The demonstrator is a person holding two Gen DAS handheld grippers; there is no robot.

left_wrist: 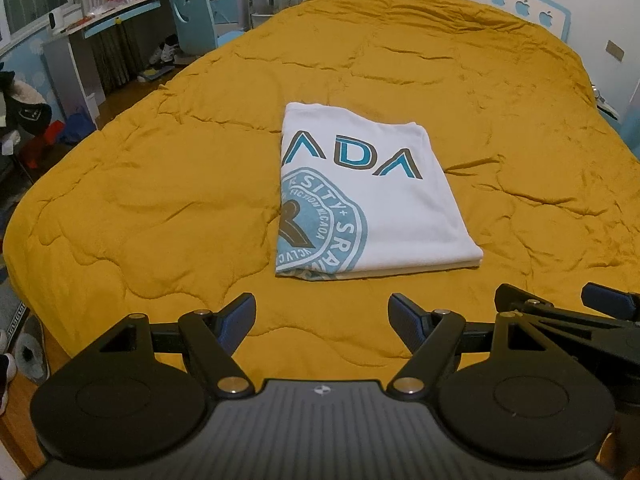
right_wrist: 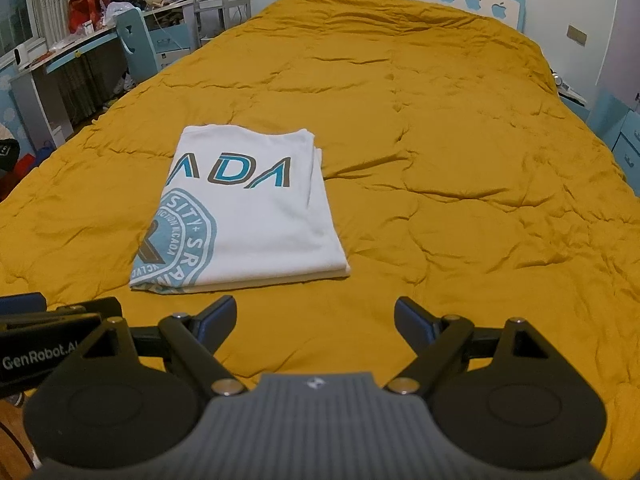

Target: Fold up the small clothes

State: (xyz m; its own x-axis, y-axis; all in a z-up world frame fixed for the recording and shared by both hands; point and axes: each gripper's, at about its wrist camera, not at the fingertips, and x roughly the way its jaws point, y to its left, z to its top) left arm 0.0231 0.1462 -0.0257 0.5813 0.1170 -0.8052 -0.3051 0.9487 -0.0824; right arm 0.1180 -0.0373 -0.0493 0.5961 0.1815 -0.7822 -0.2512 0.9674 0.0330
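A white T-shirt [left_wrist: 372,196] lies folded into a neat rectangle on the mustard-yellow quilt [left_wrist: 160,200] of a bed, roughly at the middle of the near half. Its upper face carries large teal letters outlined in brown, of which "ADA" reads clearly, the fold hiding whatever stands to their left. Below them sits part of a round teal seal with ring lettering; only fragments such as "SITY" and "SR" can be read, and the smaller inner text is too blurred to trust. Layered edges show along the shirt's near and right sides.

Just short of the shirt's near edge, the left gripper [left_wrist: 322,316] hovers over the quilt with its blue-padded fingers [left_wrist: 240,314] spread wide, holding and touching nothing. The right gripper [right_wrist: 314,318] is close beside it, equally wide apart and empty, the shirt ahead and to its left. In the right wrist view the left gripper's side bears the writing "GenRobot.A", cut off by the black finger link.

Beyond the bed stand a white headboard [right_wrist: 472,0] with three blue apple shapes, a blue chair [left_wrist: 192,12] and a cluttered desk [left_wrist: 100,20].
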